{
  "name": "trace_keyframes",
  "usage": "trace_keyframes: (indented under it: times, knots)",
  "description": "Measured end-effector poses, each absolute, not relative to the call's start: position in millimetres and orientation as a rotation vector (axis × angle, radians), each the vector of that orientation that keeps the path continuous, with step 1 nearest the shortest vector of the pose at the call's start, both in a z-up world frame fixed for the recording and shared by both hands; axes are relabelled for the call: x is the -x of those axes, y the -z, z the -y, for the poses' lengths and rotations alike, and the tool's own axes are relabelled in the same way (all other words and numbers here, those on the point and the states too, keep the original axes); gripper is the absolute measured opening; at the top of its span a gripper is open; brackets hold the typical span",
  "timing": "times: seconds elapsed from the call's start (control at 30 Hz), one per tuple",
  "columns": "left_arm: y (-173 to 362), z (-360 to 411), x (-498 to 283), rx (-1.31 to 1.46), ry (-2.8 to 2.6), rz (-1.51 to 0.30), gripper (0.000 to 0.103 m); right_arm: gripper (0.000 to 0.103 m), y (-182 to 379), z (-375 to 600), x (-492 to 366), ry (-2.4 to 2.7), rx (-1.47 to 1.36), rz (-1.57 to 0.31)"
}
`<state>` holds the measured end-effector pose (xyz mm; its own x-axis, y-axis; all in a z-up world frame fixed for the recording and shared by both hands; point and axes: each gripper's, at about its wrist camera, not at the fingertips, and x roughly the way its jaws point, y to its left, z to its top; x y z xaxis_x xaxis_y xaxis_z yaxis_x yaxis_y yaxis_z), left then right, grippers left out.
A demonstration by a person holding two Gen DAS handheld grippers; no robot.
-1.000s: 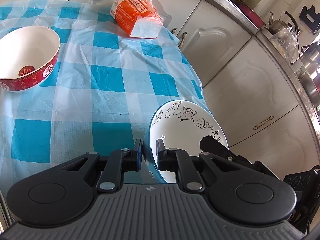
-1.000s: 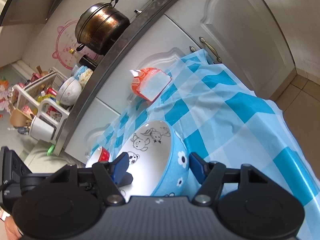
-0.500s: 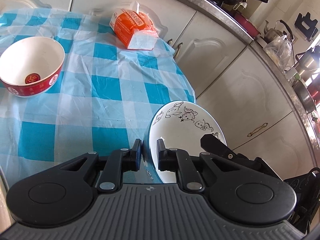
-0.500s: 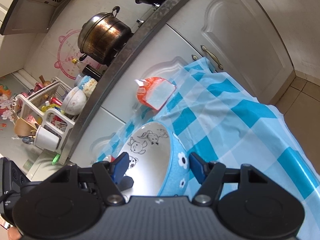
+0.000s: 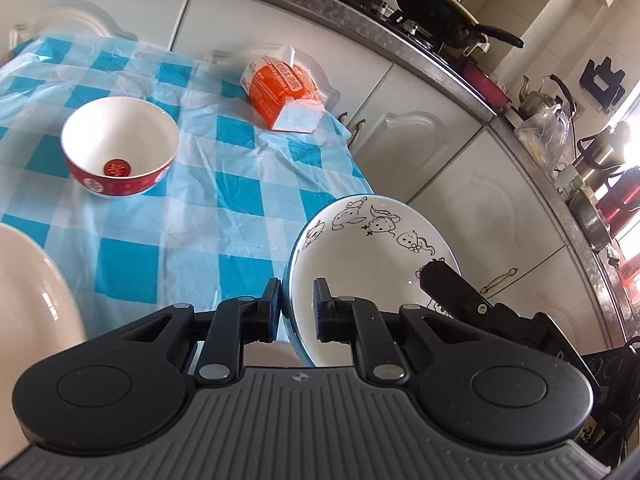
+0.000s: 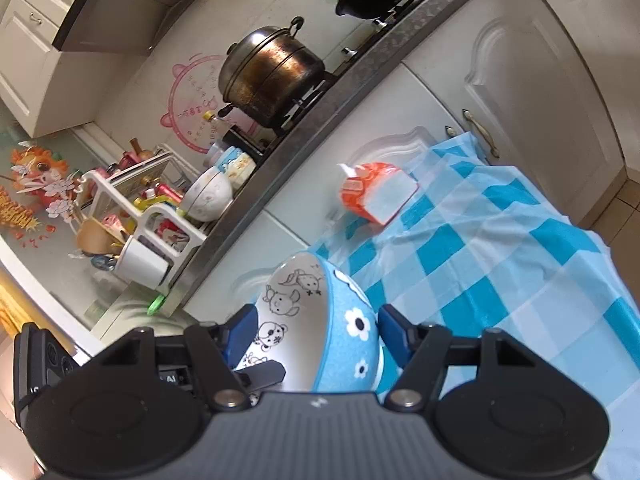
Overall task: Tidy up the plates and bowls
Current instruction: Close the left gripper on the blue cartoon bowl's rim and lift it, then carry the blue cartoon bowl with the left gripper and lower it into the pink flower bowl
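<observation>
The blue bowl (image 5: pixel 372 256), sky-blue outside with white flowers and white inside with black cartoon animals, hung tilted in the air off the near corner of the table, held from two sides. Nothing lay inside it. The left gripper (image 5: pixel 296 304) was clamped on its rim, one pad against the outer wall and the other against the inner face, the jaws almost together. The right gripper (image 6: pixel 316 328) straddled the bowl's body, its blue pads pressed against the inner face on one side and the flowered outer wall on the other, with the jaws partly spread.

Beyond it, on the blue-and-white checked tablecloth (image 5: pixel 240 196), a red bowl (image 5: pixel 120 148) stood upright and well apart from the held one; its white inside was bare save for a red round emblem at the bottom. Farther back, near the table's far edge, lay an orange tissue pack (image 5: pixel 282 94), a white tissue sticking out of its top. At the left edge of the left wrist view showed the curved rim of a cream-white dish (image 5: pixel 32 280); whether it was a plate or a bowl could not be told.

Behind the table ran white cabinets (image 6: pixel 520 92) under a grey counter, where a lidded steel pot (image 6: pixel 272 72) sat on the stove, a black wok (image 5: pixel 440 0) beside it, and a white rack (image 6: pixel 156 216) holding crockery and utensils.
</observation>
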<state>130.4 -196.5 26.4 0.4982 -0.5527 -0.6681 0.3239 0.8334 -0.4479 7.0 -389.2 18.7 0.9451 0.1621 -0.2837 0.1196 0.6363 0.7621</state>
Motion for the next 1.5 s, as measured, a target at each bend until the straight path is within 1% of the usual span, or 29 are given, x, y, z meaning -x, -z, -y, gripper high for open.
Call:
trace_keyframes:
  times: [0.27,0.63,0.97,1.3,1.43,1.5]
  knots:
    - [-29.9,168.5,-104.4,0.267,0.523,-0.900,0.013,0.068,-23.6,369.5,-4.1,-0.074,-0.898,-0.377]
    - [-9.4,140.9,-75.7,0.328,0.510,-0.957,0.014,0.068,-24.4,340.8,18.4,-0.071,-0.880,-0.419]
    - [4.1,138.5,-66.2,0.354,0.506,-0.988,0.014,0.068,-11.5,327.7,30.5,-0.004,-0.863,-0.450]
    - [3.9,135.0,-61.5,0.343,0.510,-0.964,0.013,0.068,-3.2,318.3,31.1,0.036,-0.796,-0.472]
    - [3.1,132.1,-57.8,0.346,0.514,-0.953,0.014,0.067,-3.9,313.6,31.3,0.040,-0.758,-0.470]
    - [2.0,131.8,-56.5,0.338,0.519,-0.942,0.017,0.067,-3.3,311.9,31.7,0.040,-0.749,-0.468]
